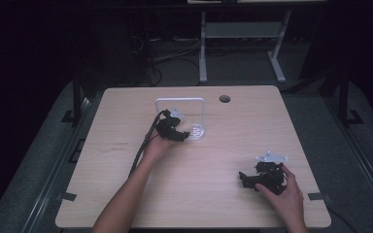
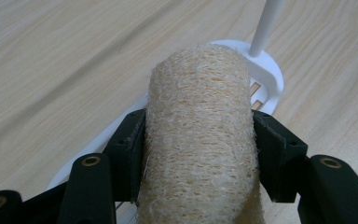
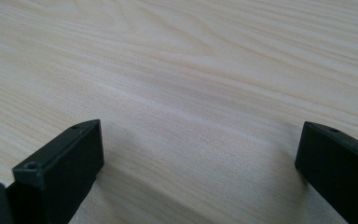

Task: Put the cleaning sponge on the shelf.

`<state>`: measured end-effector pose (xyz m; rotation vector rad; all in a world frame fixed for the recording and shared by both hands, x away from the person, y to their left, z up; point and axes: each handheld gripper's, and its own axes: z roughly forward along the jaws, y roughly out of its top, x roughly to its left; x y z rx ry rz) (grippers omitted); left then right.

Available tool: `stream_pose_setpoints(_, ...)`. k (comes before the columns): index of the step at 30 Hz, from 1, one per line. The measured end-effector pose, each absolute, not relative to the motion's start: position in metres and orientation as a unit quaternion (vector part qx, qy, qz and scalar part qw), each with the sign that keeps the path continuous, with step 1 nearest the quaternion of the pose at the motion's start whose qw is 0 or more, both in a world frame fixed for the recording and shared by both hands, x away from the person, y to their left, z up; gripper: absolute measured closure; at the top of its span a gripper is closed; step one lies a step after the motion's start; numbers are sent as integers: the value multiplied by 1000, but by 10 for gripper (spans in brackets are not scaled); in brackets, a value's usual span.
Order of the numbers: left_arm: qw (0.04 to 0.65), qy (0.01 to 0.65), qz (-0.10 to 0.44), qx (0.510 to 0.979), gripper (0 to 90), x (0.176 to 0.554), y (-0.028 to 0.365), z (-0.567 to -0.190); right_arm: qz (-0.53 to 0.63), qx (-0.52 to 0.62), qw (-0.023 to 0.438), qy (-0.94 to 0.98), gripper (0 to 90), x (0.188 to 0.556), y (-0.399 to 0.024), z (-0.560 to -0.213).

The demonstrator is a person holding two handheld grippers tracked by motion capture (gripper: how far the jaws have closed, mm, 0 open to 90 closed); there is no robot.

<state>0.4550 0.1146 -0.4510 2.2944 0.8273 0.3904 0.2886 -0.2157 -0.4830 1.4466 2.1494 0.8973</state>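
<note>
The loofah sponge (image 2: 200, 140) is sitting between both jaws of the left gripper (image 1: 177, 133), which is grasping it just above the white rack (image 2: 268, 77). The right gripper (image 1: 252, 180) is resting wide open over the table (image 1: 223, 160), grasping nothing.

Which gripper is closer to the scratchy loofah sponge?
Left. The left gripper squeezes the loofah sponge between its jaws, over the white rack. The right gripper sits open, far away near the table's corner.
</note>
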Motion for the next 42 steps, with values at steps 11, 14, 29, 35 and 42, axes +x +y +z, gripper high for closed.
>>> stream_pose_setpoints(11, 324, 314, 149, 880, 397, 458, 113, -455, 320, 517, 199, 769, 5, 289, -216, -483)
stream_pose_setpoints(14, 328, 317, 150, 877, 347, 458, 113, -453, 320, 517, 199, 769, 5, 289, -216, -483)
stream_pose_setpoints(29, 369, 313, 150, 862, 457, 433, 124, -415, 320, 517, 198, 769, 5, 289, -216, -483)
stream_pose_setpoints(35, 374, 315, 123, 864, 705, 422, 128, -408, 321, 516, 198, 769, 6, 289, -216, -483)
stream_pose_setpoints(42, 371, 303, 81, 874, 900, 409, 128, -418, 321, 516, 198, 769, 6, 289, -216, -483)
